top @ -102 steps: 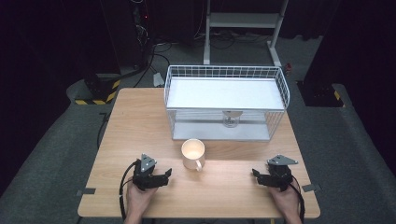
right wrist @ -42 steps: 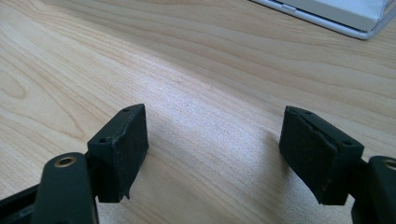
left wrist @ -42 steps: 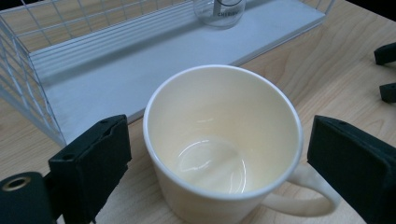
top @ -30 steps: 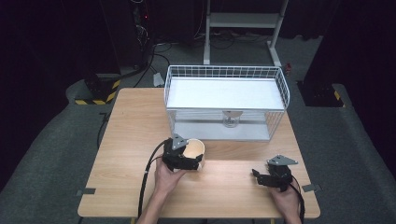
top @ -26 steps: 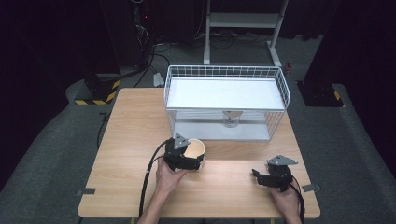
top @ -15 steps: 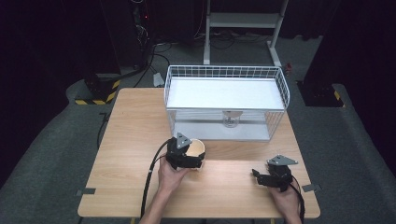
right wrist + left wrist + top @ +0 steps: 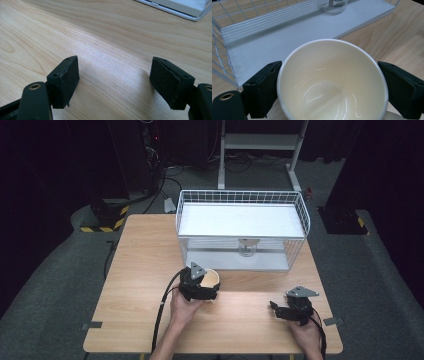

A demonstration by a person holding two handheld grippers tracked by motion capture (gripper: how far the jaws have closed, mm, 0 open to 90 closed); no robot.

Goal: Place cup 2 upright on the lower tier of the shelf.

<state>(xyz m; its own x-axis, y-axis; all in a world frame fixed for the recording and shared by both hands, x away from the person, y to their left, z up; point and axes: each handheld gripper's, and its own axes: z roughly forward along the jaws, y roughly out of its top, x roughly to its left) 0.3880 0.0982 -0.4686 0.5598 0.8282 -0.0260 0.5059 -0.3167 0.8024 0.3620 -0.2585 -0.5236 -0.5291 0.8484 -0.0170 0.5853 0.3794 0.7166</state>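
Cream cup [image 7: 332, 80] sits between left hand-held gripper [image 7: 329, 90] jaws.

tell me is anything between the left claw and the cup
Nothing visible. The left claw already has its jaws on either side of the cream cup, each pad against the cup's wall or nearly so. The wire basket and glass jar sit beyond the cup.

Both black grippers [image 7: 200, 287] [image 7: 292, 309] carry grey three-cornered plates, trailing black cables, and screw-holed jaws
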